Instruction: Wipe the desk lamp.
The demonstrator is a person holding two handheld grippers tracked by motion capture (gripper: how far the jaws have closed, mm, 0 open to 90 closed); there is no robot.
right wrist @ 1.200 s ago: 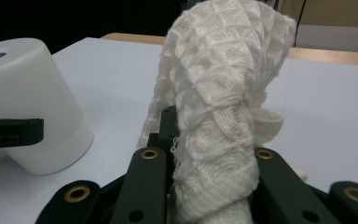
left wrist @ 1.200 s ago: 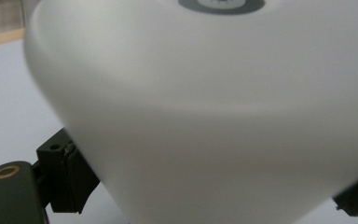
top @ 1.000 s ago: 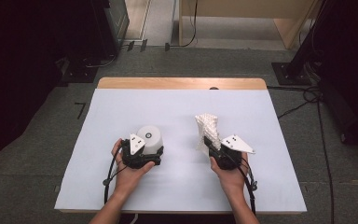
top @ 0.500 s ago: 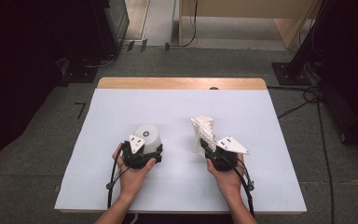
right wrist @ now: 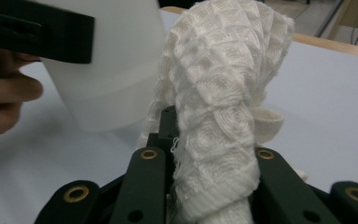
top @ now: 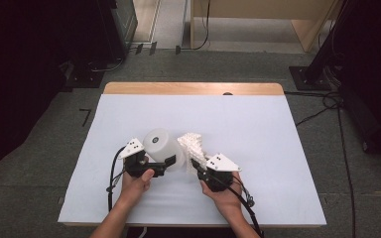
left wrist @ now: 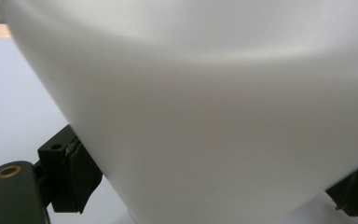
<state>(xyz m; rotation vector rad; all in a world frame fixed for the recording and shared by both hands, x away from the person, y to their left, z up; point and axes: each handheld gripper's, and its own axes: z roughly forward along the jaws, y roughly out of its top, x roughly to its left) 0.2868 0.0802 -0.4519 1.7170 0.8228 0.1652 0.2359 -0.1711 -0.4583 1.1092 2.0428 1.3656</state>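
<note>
Left tongs [top: 164, 161]: jaws have just been closing and now clamp a white translucent cup [top: 164, 147] across its wall; a black pad [left wrist: 77, 175] presses its lower left side in the left gripper view, the other jaw at the lower right edge.

Right tongs [top: 194, 163]: jaws together, clamped on a white waffle-knit cloth [top: 192, 145].

Left gripper view: cup wall at close range, blurred; no rim or base visible. High view gives the cup's pose: tipped, long axis running from upper left to lower right, its flat round end toward the far left. Which end is the mouth, cannot tell.

Right gripper view: the cloth [right wrist: 219, 116] stands up from the jaws as a bunched column, top folded over, and the cup [right wrist: 107, 84] sits just beside it on the left, the left hand's fingers [right wrist: 9, 88] at the edge.

Both things sit over the near middle of the pale surface [top: 258, 124].
</note>
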